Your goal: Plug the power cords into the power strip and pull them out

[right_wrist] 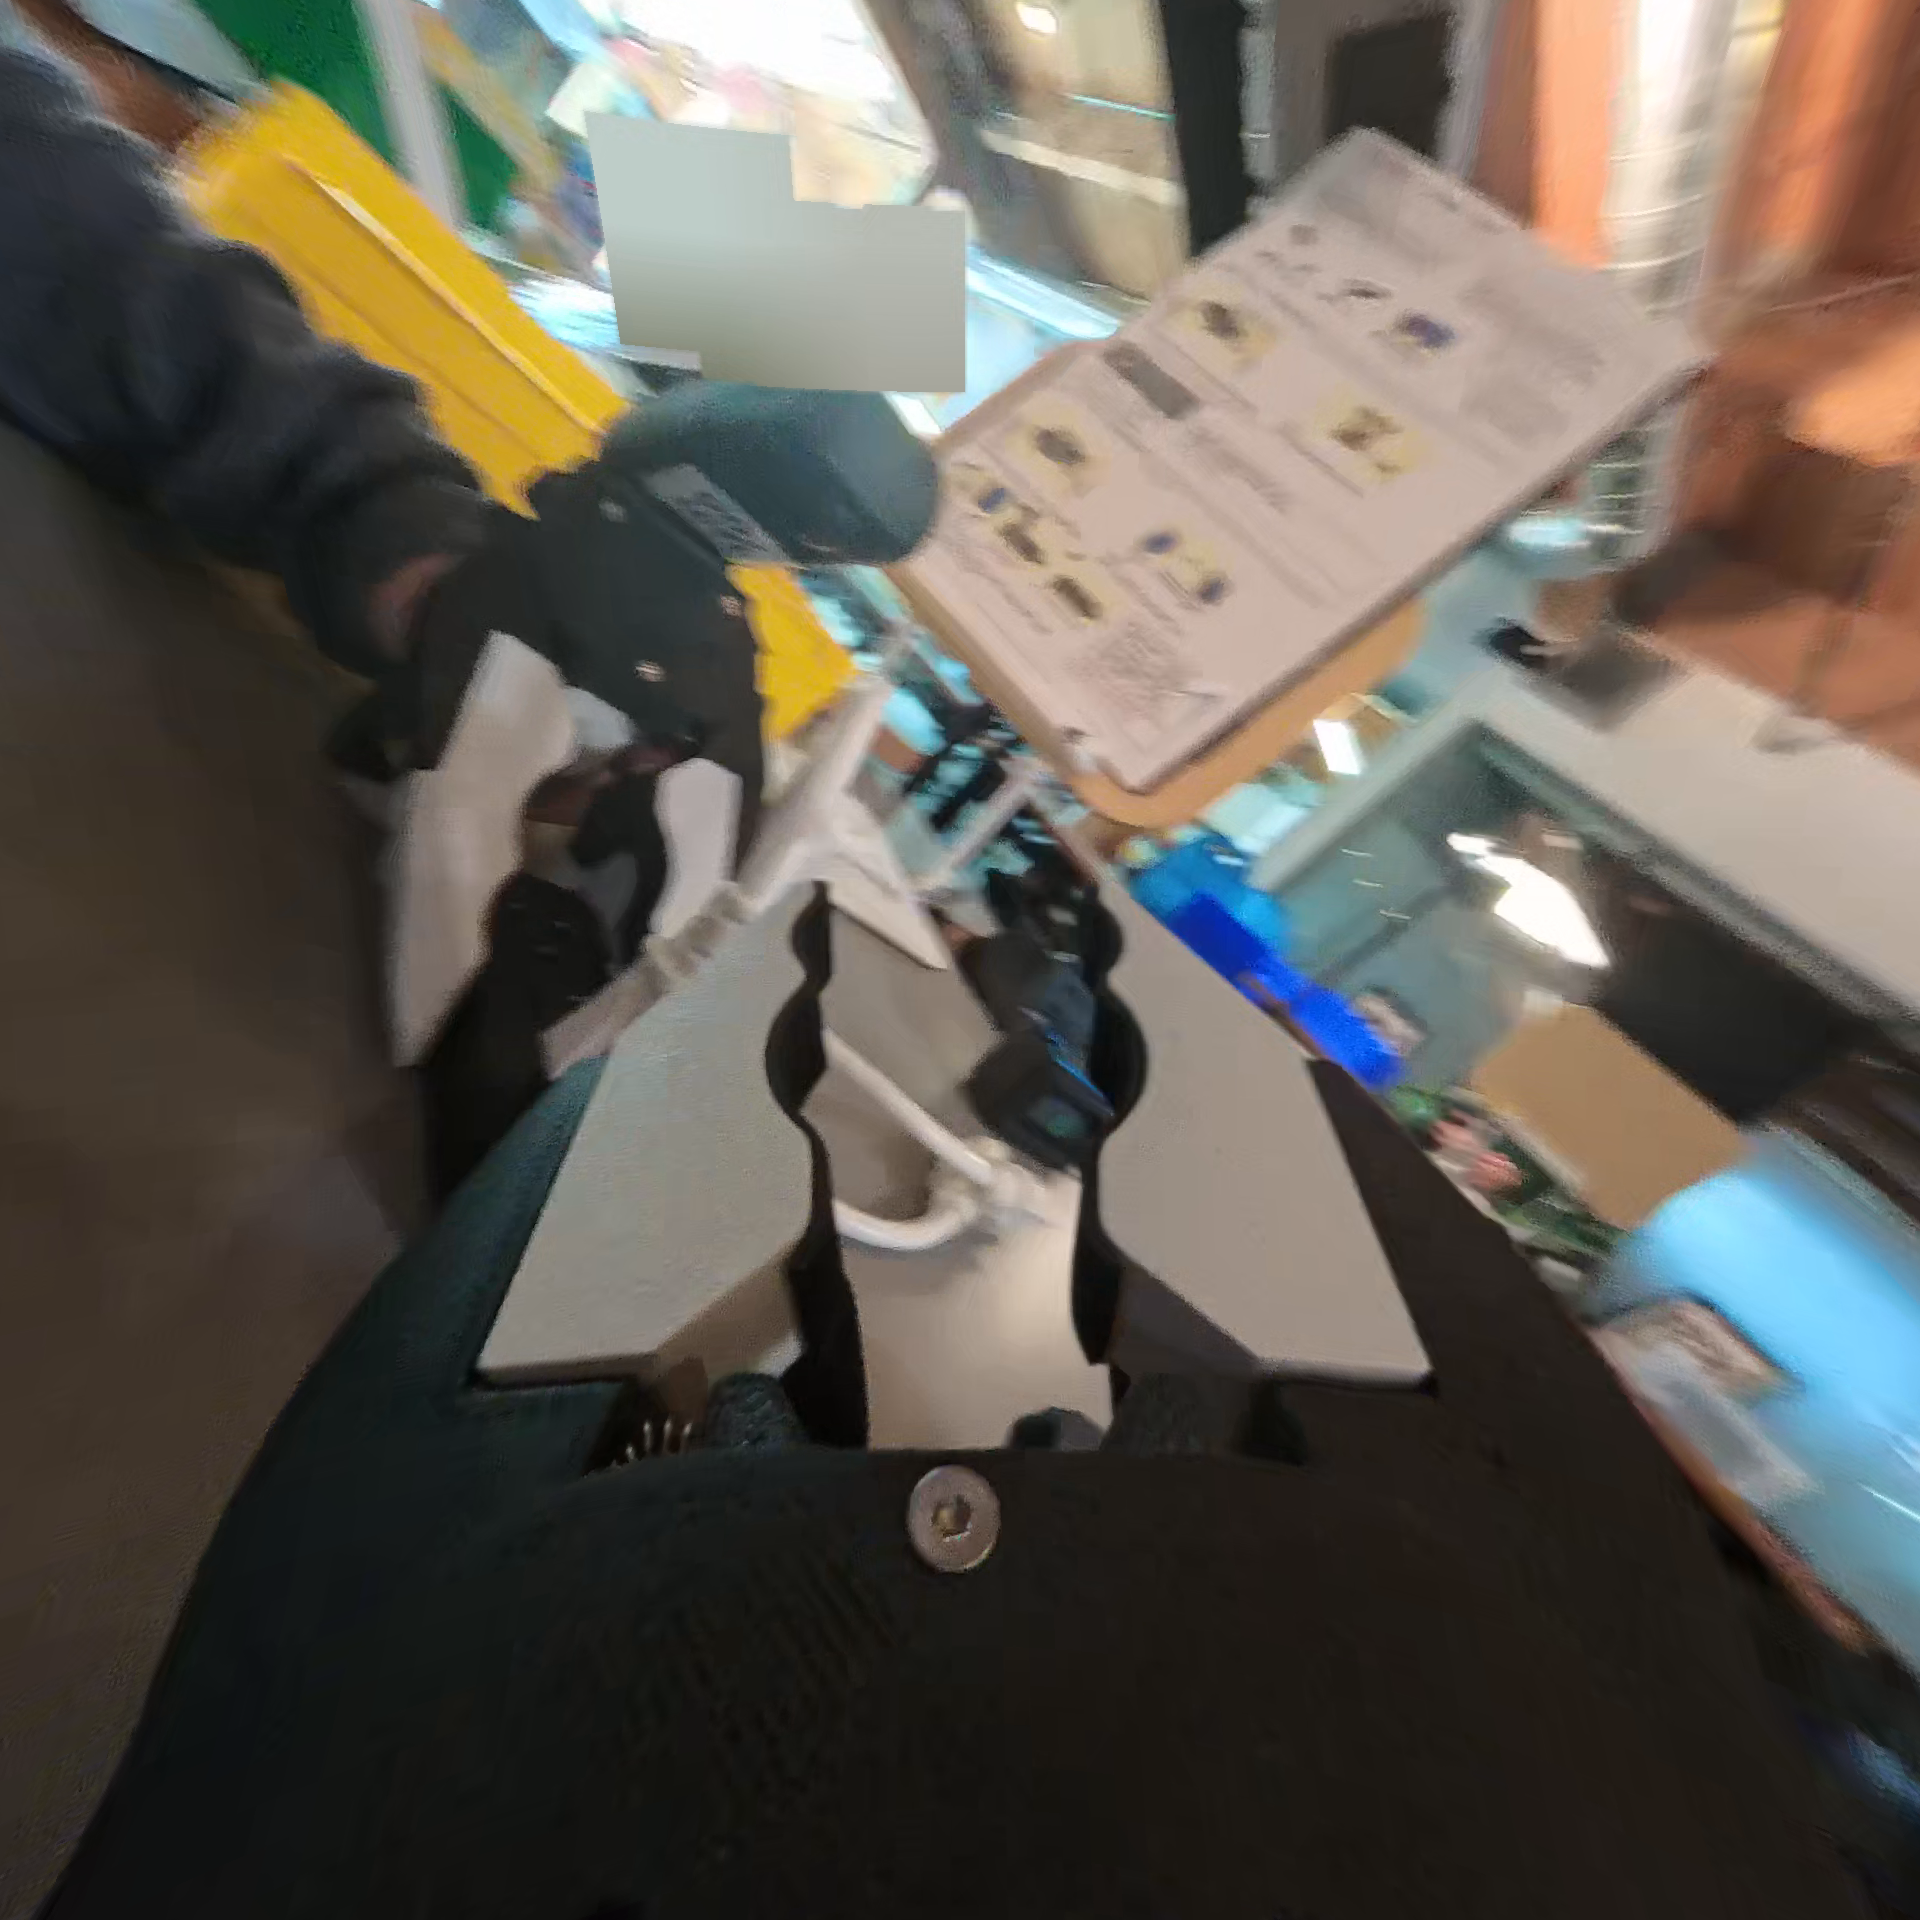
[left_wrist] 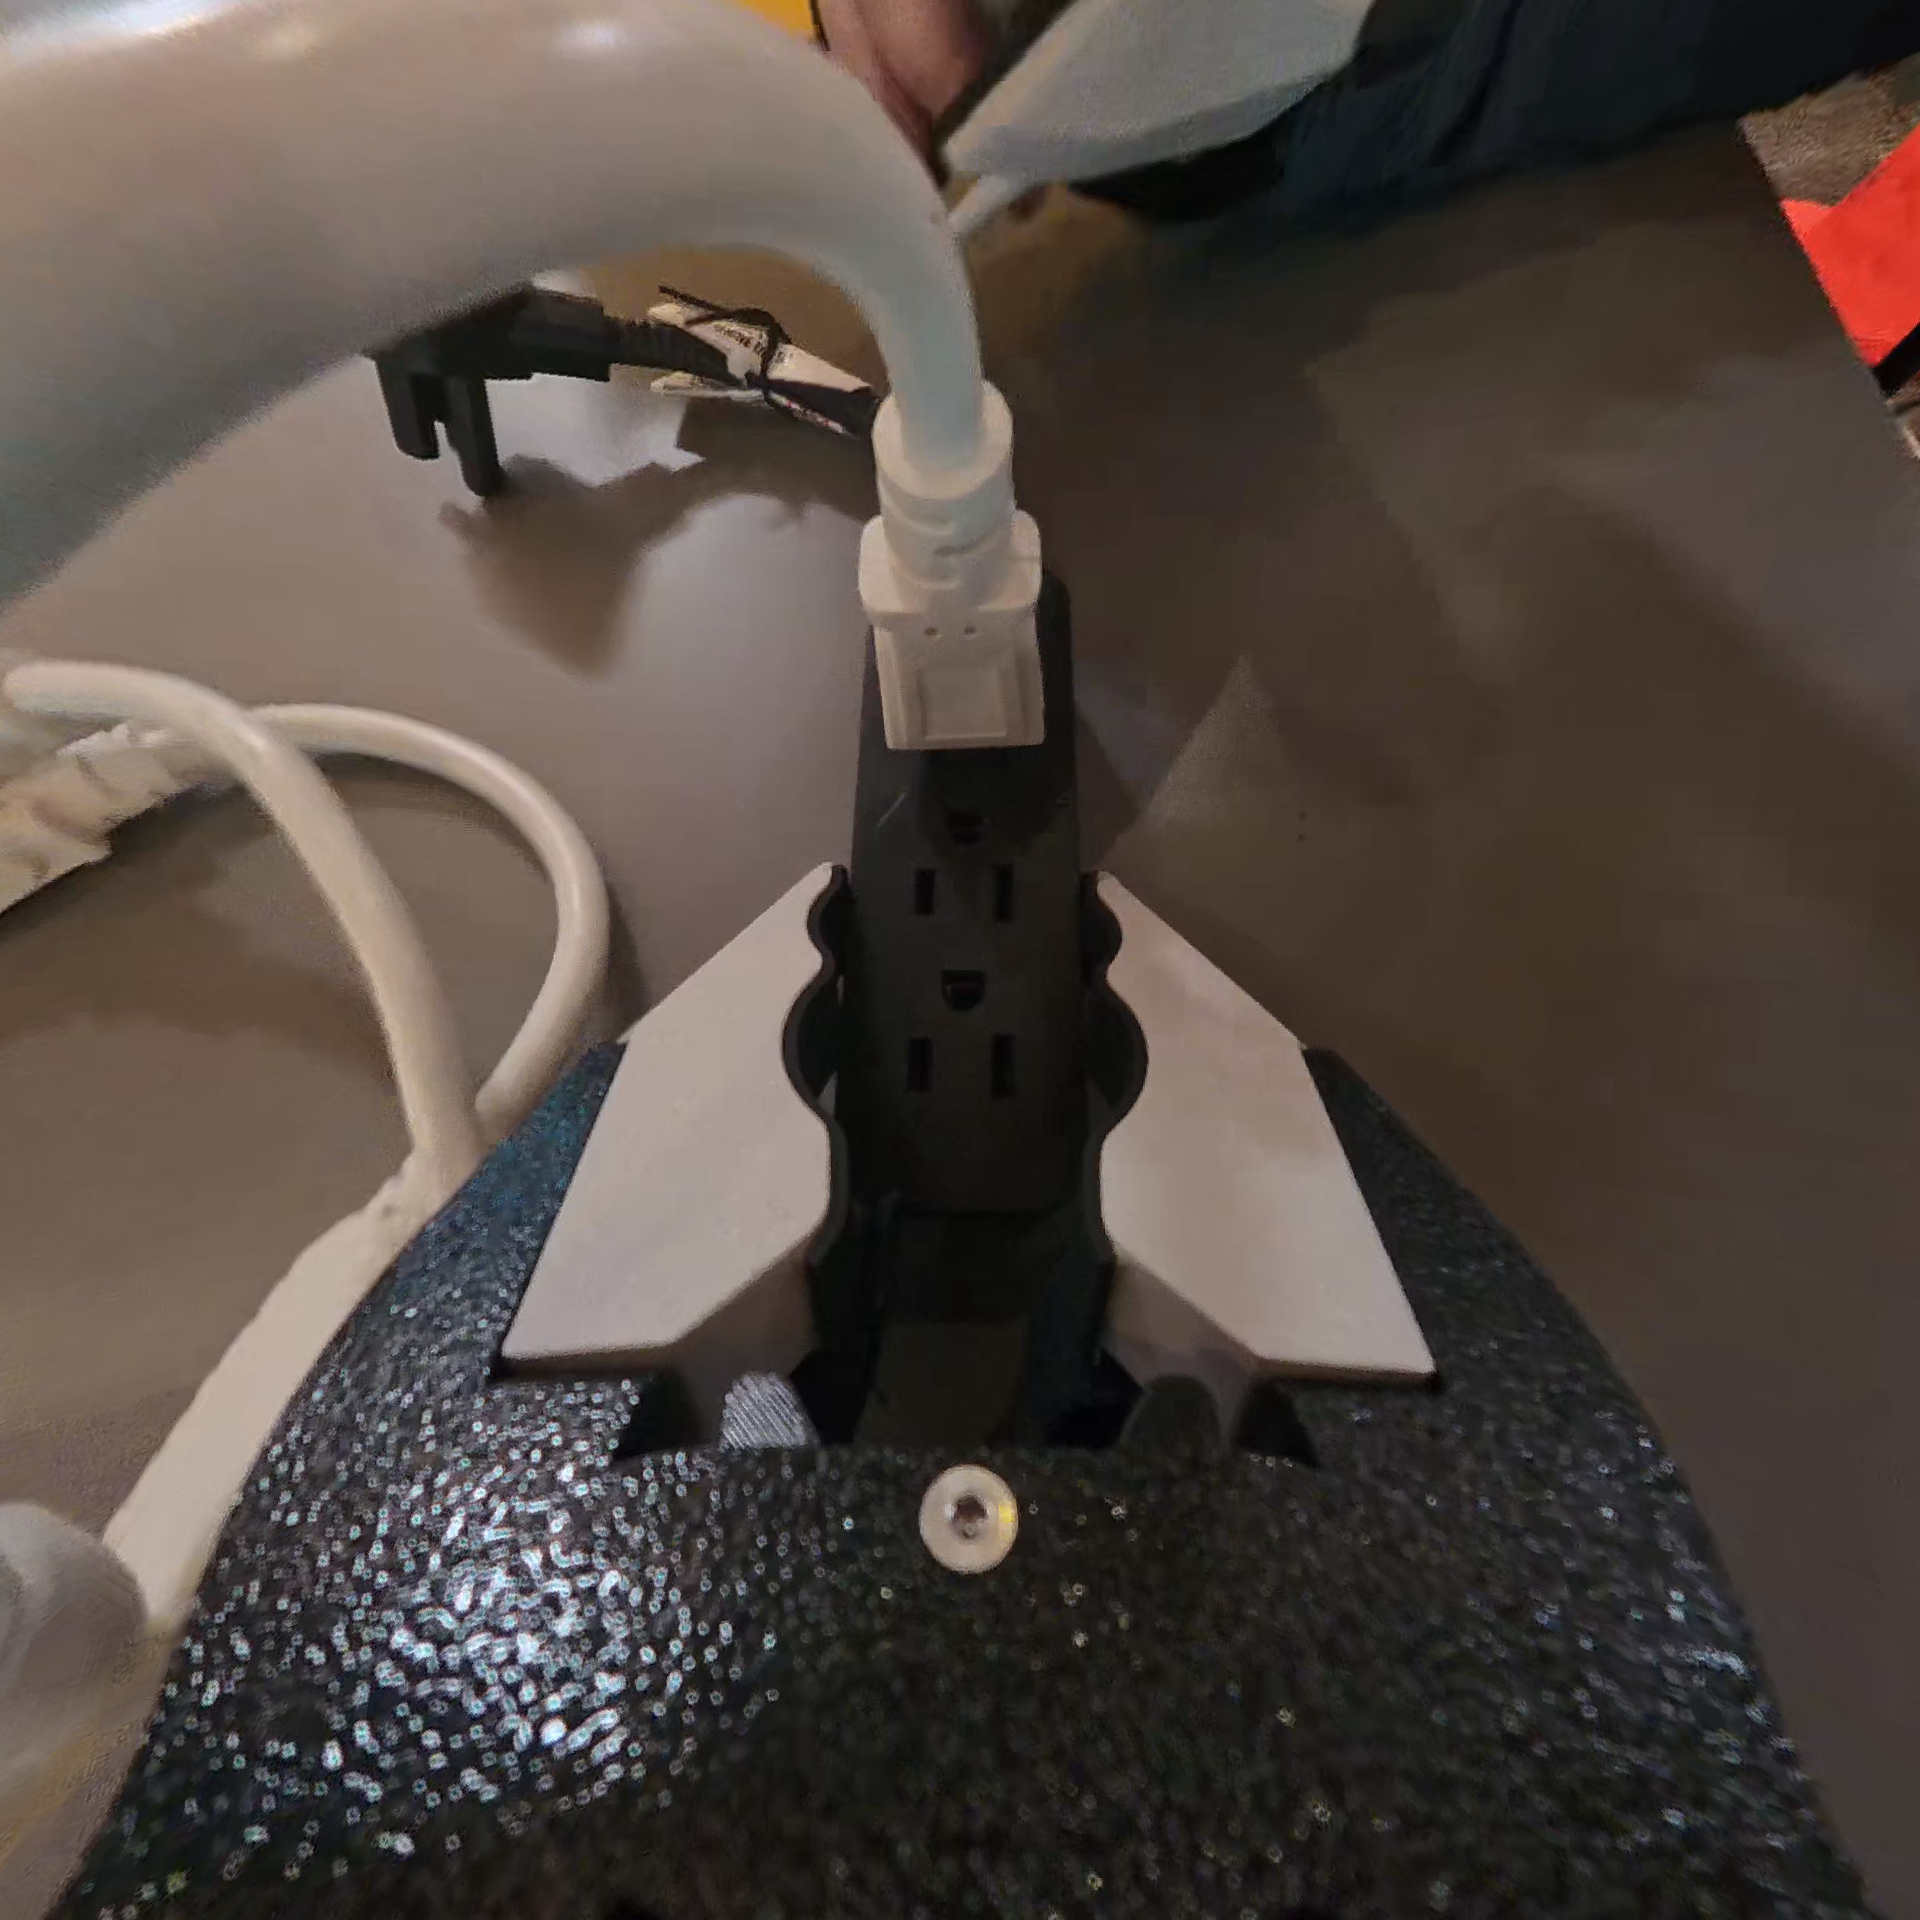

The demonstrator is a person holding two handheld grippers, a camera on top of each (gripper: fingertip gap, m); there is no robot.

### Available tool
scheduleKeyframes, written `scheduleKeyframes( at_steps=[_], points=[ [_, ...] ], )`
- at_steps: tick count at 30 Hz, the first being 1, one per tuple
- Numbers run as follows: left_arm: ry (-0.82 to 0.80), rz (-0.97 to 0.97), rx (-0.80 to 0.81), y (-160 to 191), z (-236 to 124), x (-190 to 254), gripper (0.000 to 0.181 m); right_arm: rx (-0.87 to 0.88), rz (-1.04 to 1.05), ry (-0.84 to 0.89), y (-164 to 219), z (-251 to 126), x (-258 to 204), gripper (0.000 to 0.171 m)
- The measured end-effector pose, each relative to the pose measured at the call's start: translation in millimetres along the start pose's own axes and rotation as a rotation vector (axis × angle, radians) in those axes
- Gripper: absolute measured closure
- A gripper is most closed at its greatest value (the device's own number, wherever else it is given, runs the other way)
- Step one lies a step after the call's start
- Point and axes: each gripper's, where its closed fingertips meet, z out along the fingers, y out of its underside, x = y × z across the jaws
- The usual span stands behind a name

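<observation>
My left gripper (left_wrist: 966,894) is shut on the sides of a black power strip (left_wrist: 961,997) that lies on the grey table (left_wrist: 1455,831). A white plug (left_wrist: 956,644) sits in the strip's far outlet, and its thick white cord (left_wrist: 914,312) arcs up and to the left. The two nearer outlets are empty. A black plug (left_wrist: 447,405) lies loose on the table at the far left. My right gripper (right_wrist: 961,925) is open and empty, held above the table in a blurred view. A white cord (right_wrist: 904,1132) shows past its fingers.
A second white cord (left_wrist: 540,831) loops on the table at the left. A dark sleeve (left_wrist: 1507,94) crosses the far edge. In the right wrist view I see the other gripper (right_wrist: 644,582) in a person's hand, a yellow bin (right_wrist: 416,312) and a tilted printed board (right_wrist: 1299,447).
</observation>
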Motion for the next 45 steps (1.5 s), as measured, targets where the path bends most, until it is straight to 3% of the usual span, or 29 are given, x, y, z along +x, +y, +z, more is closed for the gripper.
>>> scheduleKeyframes(
  at_steps=[1,4,7,11,12,14,18,20,21,24,28,44,45],
  points=[
    [-0.009,-0.005,0.0,3,-4,-2,0.138,-0.006,0.069,-0.116,0,6,-12,0.134],
    [-0.013,-0.015,-0.001,10,-12,-4,0.138,-0.086,0.367,-0.389,5,26,-26,0.135],
    [-0.01,-0.02,-0.003,12,-14,-4,0.138,-0.152,0.656,-0.633,-4,44,-27,0.121],
    [-0.008,-0.023,-0.003,12,-14,-4,0.138,-0.297,0.703,-0.858,-13,55,-48,0.119],
    [-0.007,-0.024,-0.003,12,-14,-5,0.138,-0.333,0.652,-0.876,-10,55,-54,0.136],
    [-0.007,-0.024,-0.003,12,-14,-4,0.138,-0.37,0.551,-0.871,-2,51,-61,0.159],
    [-0.006,-0.025,-0.003,12,-14,-4,0.138,-0.403,0.635,-0.911,9,30,-73,0.139],
    [-0.005,-0.026,-0.003,11,-14,-4,0.138,-0.342,0.672,-0.858,14,33,-70,0.156],
    [-0.005,-0.027,-0.003,11,-14,-4,0.137,-0.295,0.696,-0.853,14,34,-70,0.157],
    [-0.001,-0.033,-0.003,11,-14,-5,0.138,-0.219,0.789,-0.839,13,36,-70,0.157],
    [-0.006,-0.027,-0.003,11,-14,-5,0.138,-0.202,0.736,-0.788,14,34,-72,0.156],
    [-0.005,-0.028,-0.002,11,-14,-5,0.138,-0.117,0.835,-0.752,15,33,-71,0.156],
    [-0.003,-0.029,-0.002,11,-14,-4,0.138,-0.101,0.856,-0.772,13,31,-70,0.15]
  ],
)
